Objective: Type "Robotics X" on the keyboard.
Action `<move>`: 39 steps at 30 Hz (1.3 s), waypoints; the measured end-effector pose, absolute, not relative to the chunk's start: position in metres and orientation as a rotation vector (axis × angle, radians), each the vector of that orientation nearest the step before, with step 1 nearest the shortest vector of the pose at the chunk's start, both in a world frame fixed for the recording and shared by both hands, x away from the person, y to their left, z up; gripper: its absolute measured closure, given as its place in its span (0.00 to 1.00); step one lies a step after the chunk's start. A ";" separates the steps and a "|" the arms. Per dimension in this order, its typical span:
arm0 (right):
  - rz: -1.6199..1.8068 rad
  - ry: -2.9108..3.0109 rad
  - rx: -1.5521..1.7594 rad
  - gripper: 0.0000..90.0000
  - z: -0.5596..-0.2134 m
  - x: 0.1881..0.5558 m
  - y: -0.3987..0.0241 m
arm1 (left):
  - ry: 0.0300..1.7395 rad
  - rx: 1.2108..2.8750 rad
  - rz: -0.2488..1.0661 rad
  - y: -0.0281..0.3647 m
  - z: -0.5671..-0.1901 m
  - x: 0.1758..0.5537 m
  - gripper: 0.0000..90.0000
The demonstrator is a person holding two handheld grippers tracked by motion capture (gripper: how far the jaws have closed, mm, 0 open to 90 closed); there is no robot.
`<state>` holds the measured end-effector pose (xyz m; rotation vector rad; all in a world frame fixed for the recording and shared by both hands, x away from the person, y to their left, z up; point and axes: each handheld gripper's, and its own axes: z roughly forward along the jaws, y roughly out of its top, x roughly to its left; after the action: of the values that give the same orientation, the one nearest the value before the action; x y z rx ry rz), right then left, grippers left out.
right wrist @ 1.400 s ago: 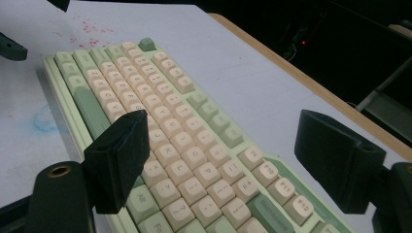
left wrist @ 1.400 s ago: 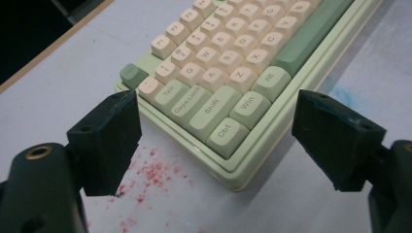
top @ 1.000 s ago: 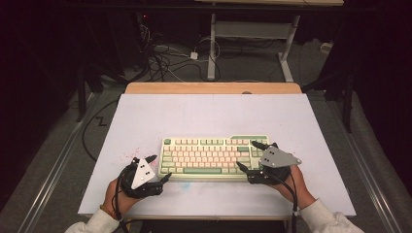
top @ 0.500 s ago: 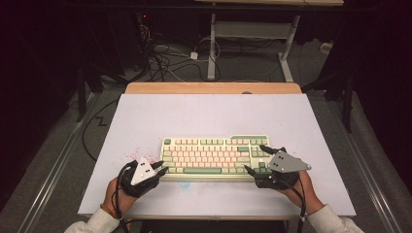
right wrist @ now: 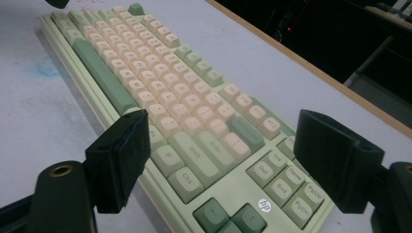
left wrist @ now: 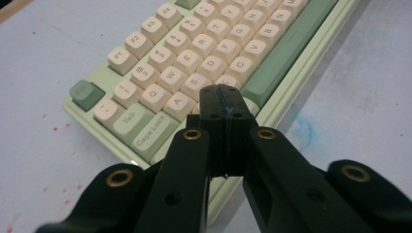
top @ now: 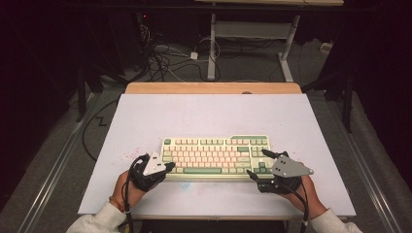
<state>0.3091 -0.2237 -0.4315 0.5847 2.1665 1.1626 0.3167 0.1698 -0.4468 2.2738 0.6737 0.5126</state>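
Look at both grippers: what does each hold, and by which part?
Nothing is held. The left gripper is shut with no object between its pads, above the keyboard; the right gripper is open.

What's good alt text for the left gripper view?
The left gripper, its black fingers shut together with nothing between them, points at the near left corner of a pale green keyboard with cream keys, its tips over the bottom letter row beside the green space bar. The keyboard lies on a white table flecked with red.
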 end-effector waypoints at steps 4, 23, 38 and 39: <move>1.155 2.171 0.582 0.24 -0.433 0.309 -0.224 | 0.660 2.290 0.496 0.162 -0.447 0.322 0.98; 1.136 2.196 0.572 0.24 -0.437 0.309 -0.221 | 0.627 2.311 0.462 0.137 -0.444 0.342 0.98; 1.128 2.202 0.569 0.24 -0.438 0.309 -0.221 | 0.610 2.354 0.438 0.122 -0.450 0.352 0.97; 1.126 2.202 0.566 0.24 -0.438 0.309 -0.221 | 0.607 2.356 0.437 0.122 -0.451 0.352 0.98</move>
<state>0.3091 -0.2210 -0.4381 0.5662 2.2023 1.1258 0.3522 0.1218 -0.4507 2.3563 0.6069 0.4369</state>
